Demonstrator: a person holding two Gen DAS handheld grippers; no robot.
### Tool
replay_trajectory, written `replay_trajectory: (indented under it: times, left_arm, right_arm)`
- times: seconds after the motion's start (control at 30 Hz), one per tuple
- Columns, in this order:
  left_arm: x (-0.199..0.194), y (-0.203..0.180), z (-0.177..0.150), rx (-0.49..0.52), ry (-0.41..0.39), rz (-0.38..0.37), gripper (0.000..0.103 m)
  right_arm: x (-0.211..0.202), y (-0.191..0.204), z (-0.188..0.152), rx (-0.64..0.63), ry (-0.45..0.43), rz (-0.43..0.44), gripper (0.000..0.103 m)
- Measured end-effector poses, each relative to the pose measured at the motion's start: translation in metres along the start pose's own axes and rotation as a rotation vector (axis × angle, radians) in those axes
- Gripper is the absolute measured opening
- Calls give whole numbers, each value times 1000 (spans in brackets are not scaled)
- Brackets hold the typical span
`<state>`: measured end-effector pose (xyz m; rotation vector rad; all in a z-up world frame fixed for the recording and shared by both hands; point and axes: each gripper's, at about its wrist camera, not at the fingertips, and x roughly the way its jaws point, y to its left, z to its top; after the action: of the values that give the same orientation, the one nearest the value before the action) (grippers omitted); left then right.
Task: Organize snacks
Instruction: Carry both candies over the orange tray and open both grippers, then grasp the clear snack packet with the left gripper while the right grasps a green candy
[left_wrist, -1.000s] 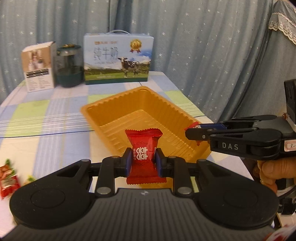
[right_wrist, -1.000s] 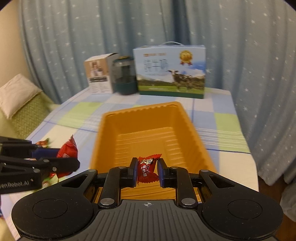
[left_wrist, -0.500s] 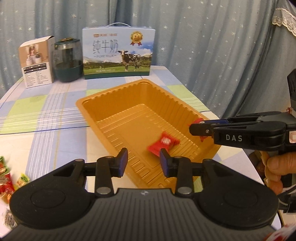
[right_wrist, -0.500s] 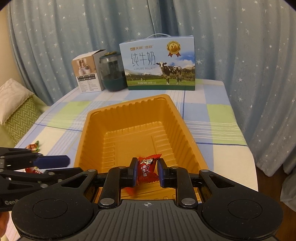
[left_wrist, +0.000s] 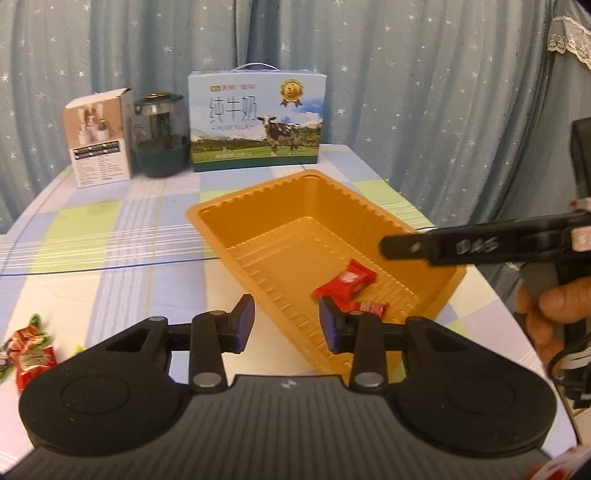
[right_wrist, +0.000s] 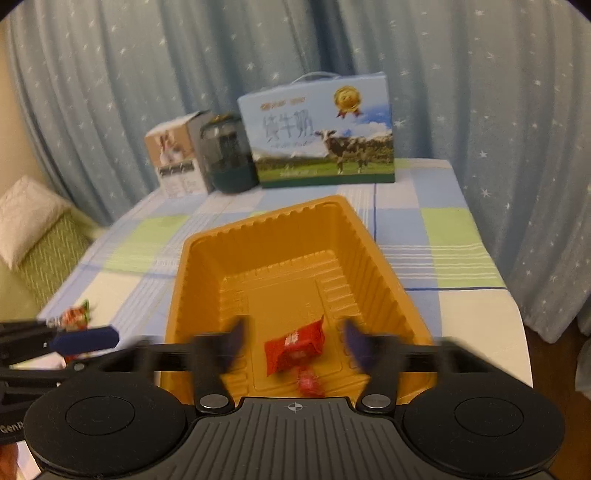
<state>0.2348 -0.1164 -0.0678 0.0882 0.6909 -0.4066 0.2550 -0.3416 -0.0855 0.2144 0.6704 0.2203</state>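
An orange plastic tray (left_wrist: 295, 218) (right_wrist: 280, 236) sits on the checked tablecloth. Two red wrapped snacks lie in its near end: a larger one (left_wrist: 345, 282) (right_wrist: 295, 345) and a smaller one (left_wrist: 371, 307) (right_wrist: 309, 384). My left gripper (left_wrist: 287, 323) is open and empty, just above the tray's near left edge. My right gripper (right_wrist: 293, 341) is open and empty over the tray's near end, above the two snacks; it also shows in the left wrist view (left_wrist: 461, 245), reaching in from the right. More wrapped snacks (left_wrist: 27, 350) (right_wrist: 74, 315) lie on the table left of the tray.
At the table's far side stand a milk carton box (left_wrist: 256, 120) (right_wrist: 321, 134), a dark green jar (left_wrist: 159, 134) (right_wrist: 227, 153) and a small white box (left_wrist: 99, 136) (right_wrist: 175, 158). Blue curtains hang behind. The table edge drops off at right. A cushioned seat (right_wrist: 33, 236) is on the left.
Both grippers opened and let go of their red snacks, which now lie in the tray. The left released first, the right just now.
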Motion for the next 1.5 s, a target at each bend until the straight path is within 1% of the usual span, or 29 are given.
replay_trajectory:
  times: [0.23, 0.33, 0.43, 0.5, 0.6, 0.7, 0.73, 0.87, 0.97, 1.07, 1.17, 1.37, 1.5]
  left_arm:
    - [-21, 17, -7, -27, -12, 44, 35]
    - [-36, 24, -11, -40, -15, 56, 36]
    - [-54, 34, -16, -63, -25, 60, 46]
    - [-66, 40, -20, -76, -28, 64, 47]
    - [-85, 49, -27, -75, -36, 93, 47]
    - [-103, 57, -34, -66, -44, 125, 52]
    - [-109, 60, -37, -64, -46, 136, 56]
    - [-129, 74, -53, -63, -39, 179, 66]
    - [-139, 84, -67, -71, -27, 209, 70]
    - [-146, 94, -79, -91, -15, 231, 71]
    - [-150, 103, -90, -117, -7, 250, 73]
    - [-145, 116, -106, -167, 27, 269, 75]
    - [-139, 122, -112, -198, 41, 291, 81]
  right_arm:
    - [-23, 8, 2, 13, -13, -26, 72]
    - [-36, 18, -1, 22, -21, -12, 72]
    - [-49, 33, -5, 15, -31, 14, 72]
    - [-56, 45, -8, 2, -31, 34, 72]
    - [-65, 64, -12, -19, -36, 56, 72]
    - [-71, 83, -18, -34, -35, 85, 72]
    - [-71, 90, -20, -41, -32, 94, 72]
    - [-71, 114, -32, -86, -19, 125, 72]
    - [-67, 131, -43, -128, -6, 144, 72]
    - [-60, 144, -52, -148, 11, 163, 72]
    - [-54, 152, -58, -162, 25, 171, 72]
    - [-41, 163, -69, -193, 52, 177, 72]
    - [-28, 170, -74, -228, 76, 185, 72]
